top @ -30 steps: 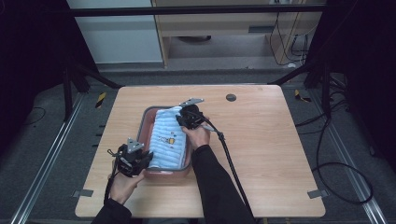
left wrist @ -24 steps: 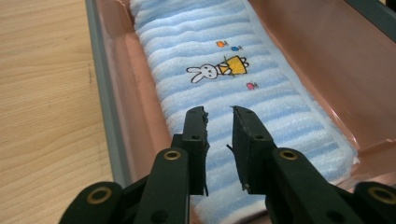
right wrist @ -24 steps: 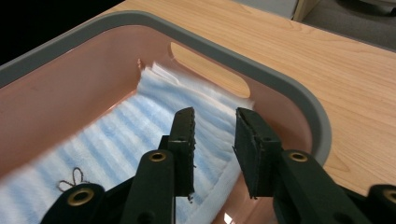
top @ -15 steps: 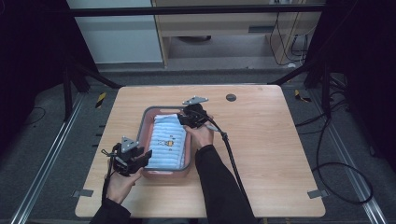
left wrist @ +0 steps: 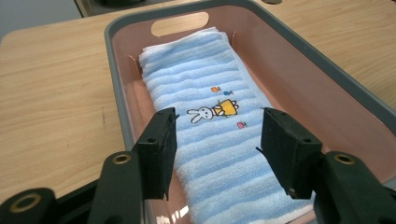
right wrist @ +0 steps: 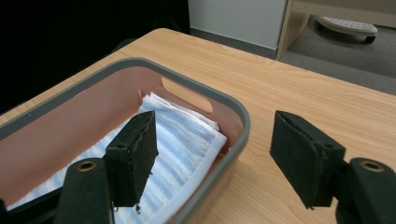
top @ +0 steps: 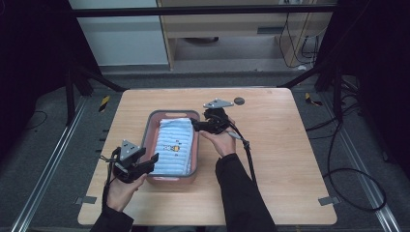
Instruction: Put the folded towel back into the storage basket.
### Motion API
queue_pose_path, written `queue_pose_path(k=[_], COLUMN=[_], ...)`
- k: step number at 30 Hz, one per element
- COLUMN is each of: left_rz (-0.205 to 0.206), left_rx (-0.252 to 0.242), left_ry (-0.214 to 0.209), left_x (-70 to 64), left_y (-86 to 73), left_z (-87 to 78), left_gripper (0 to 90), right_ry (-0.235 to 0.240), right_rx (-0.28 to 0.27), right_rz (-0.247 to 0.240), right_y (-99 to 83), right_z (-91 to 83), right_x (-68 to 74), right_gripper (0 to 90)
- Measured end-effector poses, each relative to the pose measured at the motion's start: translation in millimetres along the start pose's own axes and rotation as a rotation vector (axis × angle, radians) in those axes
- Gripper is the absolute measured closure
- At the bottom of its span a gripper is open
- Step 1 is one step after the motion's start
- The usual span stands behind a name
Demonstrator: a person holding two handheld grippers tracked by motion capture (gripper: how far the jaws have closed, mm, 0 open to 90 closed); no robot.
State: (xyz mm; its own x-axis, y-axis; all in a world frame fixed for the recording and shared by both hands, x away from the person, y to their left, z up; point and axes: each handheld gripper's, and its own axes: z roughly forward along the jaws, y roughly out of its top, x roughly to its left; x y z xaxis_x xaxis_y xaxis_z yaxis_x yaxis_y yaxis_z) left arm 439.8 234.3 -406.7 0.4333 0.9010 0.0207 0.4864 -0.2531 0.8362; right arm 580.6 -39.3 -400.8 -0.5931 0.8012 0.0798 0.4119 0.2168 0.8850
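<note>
Two open grippers frame our folded blue towel [left wrist: 210, 135] in the pink basket [top: 151, 130]: left gripper [left wrist: 217, 142] over its near end, right gripper [right wrist: 215, 158] straddling the far-corner rim.

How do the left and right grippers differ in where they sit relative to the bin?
The left gripper sits at the near end of the bin, jaws over the towel. The right gripper sits at the bin's far right rim, one jaw inside over the towel, the other outside. Both are open and hold nothing.
</note>
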Motion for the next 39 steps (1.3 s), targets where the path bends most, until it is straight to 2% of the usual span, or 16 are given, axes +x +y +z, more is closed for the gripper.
queue_pose_path(k=[1,2,11,21,27,39], left_rz=[0.001,-0.001,-0.004,-0.015,-0.019,-0.006], left_rx=[-0.001,-0.003,-0.031,-0.048,-0.059,-0.045], left_ry=[0.001,0.000,0.008,0.034,0.045,0.079], left_x=[0.3,0.7,6.9,19.7,27.0,43.5], left_y=[0.0,0.0,-0.9,-3.0,-4.5,-14.0], left_z=[0.0,0.0,-3.4,-7.7,-9.0,-5.9], left_gripper=[44.1,44.1,36.9,33.0,30.2,24.7], right_ry=[-0.001,-0.001,-0.005,-0.057,-0.082,-0.139], right_rx=[-0.001,-0.001,0.005,0.003,0.012,0.030], right_rz=[0.002,0.002,0.021,0.040,0.052,0.069], right_y=[-1.9,-1.9,-18.9,-42.2,-57.1,-90.7], right_z=[-7.8,-7.8,-43.1,-81.5,-96.7,-124.8], right_x=[-2.5,-2.5,-20.6,-46.8,-59.8,-86.1], right_gripper=[28.6,28.6,23.3,19.6,18.2,15.9])
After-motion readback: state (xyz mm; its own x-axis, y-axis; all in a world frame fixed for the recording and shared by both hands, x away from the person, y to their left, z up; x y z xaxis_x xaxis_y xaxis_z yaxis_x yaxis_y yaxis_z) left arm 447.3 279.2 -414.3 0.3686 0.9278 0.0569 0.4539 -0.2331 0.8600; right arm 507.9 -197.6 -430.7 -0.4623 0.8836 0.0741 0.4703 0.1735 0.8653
